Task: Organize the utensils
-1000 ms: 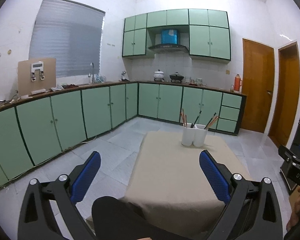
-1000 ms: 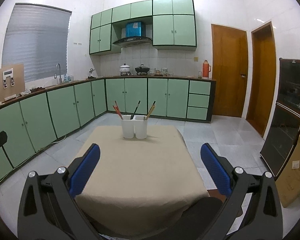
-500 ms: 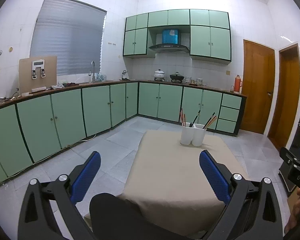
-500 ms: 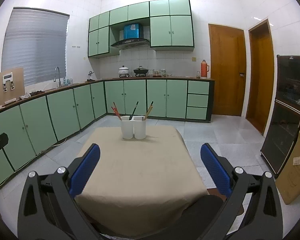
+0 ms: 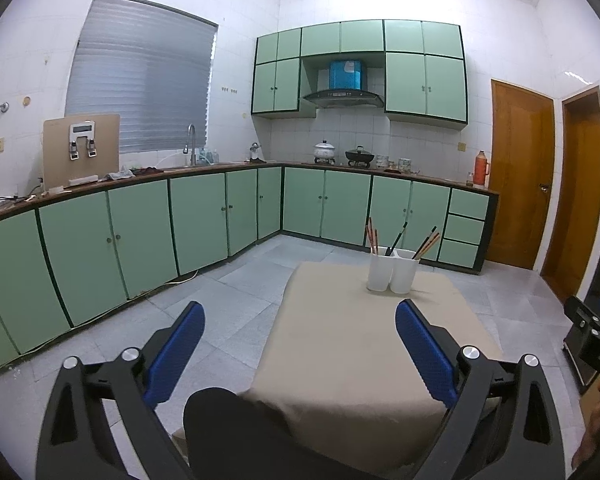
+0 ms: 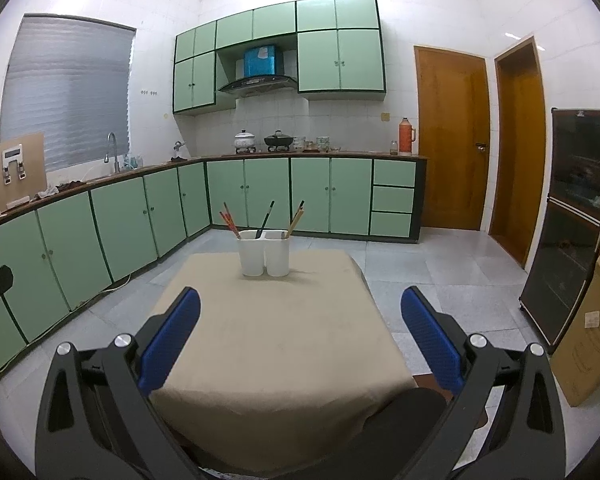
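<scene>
A white two-cup utensil holder (image 5: 392, 272) (image 6: 264, 253) stands at the far end of a table with a beige cloth (image 5: 364, 344) (image 6: 276, 332). Red-brown chopsticks (image 6: 229, 219), a black utensil (image 6: 265, 216) and wooden chopsticks (image 6: 296, 214) stick out of it. My left gripper (image 5: 300, 320) is open and empty, held back from the table's near left edge. My right gripper (image 6: 300, 308) is open and empty above the table's near end. Both are well short of the holder.
Green cabinets (image 5: 204, 220) run along the left and back walls under a counter with sink, pots and a red thermos (image 6: 406, 136). Wooden doors (image 6: 452, 136) are at the right, with a dark glass cabinet (image 6: 576, 216) and a cardboard box (image 6: 592, 340).
Both views have tilted up slightly, so the table and holder sit a little lower in frame. Both grippers stay open and empty.
</scene>
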Action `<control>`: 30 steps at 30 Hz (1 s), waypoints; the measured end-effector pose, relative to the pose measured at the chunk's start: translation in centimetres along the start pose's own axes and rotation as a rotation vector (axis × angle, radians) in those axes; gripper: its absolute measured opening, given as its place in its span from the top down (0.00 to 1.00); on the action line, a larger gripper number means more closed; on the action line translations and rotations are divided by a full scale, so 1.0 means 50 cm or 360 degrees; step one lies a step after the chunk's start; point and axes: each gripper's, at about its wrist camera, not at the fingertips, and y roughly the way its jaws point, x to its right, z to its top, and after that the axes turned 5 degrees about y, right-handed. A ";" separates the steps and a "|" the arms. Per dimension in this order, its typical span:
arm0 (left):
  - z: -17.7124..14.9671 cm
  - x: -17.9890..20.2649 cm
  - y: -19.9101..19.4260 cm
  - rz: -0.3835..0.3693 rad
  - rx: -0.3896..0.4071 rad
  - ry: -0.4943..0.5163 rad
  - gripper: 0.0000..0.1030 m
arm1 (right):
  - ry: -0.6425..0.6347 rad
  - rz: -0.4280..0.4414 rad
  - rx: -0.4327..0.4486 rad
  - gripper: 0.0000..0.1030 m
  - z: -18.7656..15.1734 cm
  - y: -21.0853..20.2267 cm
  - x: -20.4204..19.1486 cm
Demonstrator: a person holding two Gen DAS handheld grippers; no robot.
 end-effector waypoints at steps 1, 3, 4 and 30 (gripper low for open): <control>0.000 0.000 -0.001 -0.0001 0.0002 -0.0001 0.09 | 0.0004 -0.0002 0.0003 0.05 0.000 0.000 0.003; 0.000 0.000 -0.002 -0.0001 0.0006 -0.0001 0.09 | 0.0008 -0.0008 0.0007 0.05 0.000 0.000 0.005; -0.001 0.000 -0.002 0.0000 0.0006 -0.0001 0.09 | 0.0008 -0.0009 0.0006 0.05 0.000 0.001 0.007; 0.000 -0.003 -0.005 -0.0007 0.0003 0.0007 0.09 | 0.0019 -0.0017 0.0007 0.05 -0.007 0.003 0.009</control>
